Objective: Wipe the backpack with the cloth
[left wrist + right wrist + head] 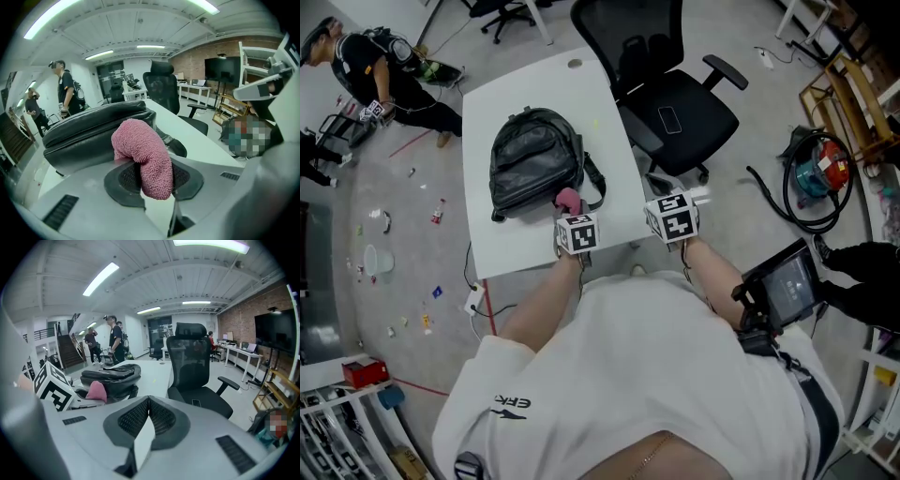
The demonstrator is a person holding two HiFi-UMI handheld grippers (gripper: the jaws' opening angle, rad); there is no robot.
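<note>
A black leather backpack lies flat on the white table. My left gripper is shut on a pink terry cloth, which bulges up from between its jaws just short of the backpack. The cloth shows at the bag's near right corner, beside a strap. My right gripper is shut and holds nothing, out past the table's near right corner. From the right gripper view, the backpack and cloth lie to the left.
A black office chair stands right of the table, close to my right gripper. A person crouches at the far left. A vacuum with hose sits on the floor at right. Small litter dots the floor at left.
</note>
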